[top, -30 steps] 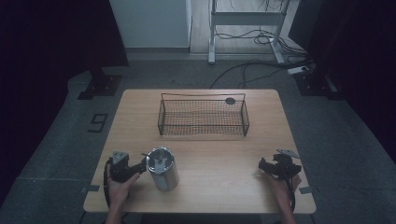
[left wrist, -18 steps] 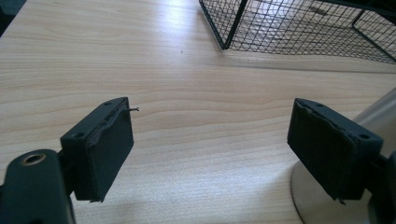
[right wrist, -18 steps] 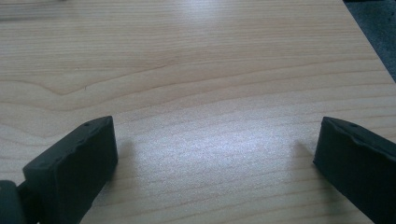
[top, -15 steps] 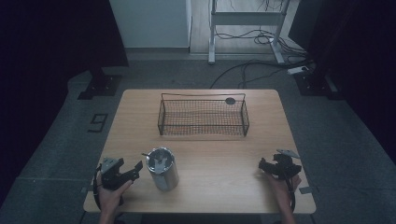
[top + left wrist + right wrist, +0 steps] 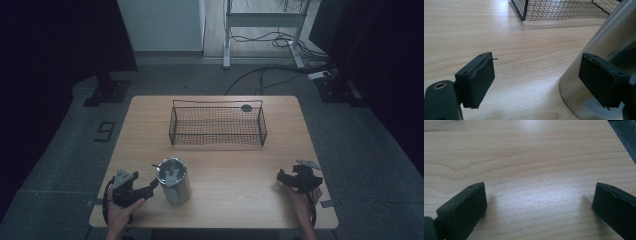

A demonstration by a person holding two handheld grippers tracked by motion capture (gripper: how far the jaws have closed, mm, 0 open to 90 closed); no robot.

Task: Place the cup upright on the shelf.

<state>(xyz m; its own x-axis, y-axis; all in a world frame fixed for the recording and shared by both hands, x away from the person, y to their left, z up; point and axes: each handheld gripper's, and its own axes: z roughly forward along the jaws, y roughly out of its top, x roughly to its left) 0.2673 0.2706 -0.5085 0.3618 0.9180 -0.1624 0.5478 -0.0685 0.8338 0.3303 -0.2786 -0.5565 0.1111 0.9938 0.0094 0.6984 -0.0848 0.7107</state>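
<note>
**Steel canister beside the parted left jaws on a wooden table**

The steel canister (image 5: 174,180) stands upright on the near left part of the table (image 5: 235,170), its long axis vertical and its open top facing up. The left gripper (image 5: 148,189) sits just to the canister's left with jaws spread wide and holding nothing; in the left gripper view the canister's wall (image 5: 604,62) lies directly behind the right-hand pad (image 5: 602,78), and contact cannot be judged, while the other pad (image 5: 477,78) stands over bare wood. The right gripper (image 5: 283,178) rests near the table's near right edge, well apart from the canister, jaws wide and empty over bare wood (image 5: 534,177). A wire basket (image 5: 218,125) occupies the far centre. Open tabletop separates basket, canister and right gripper.
</note>
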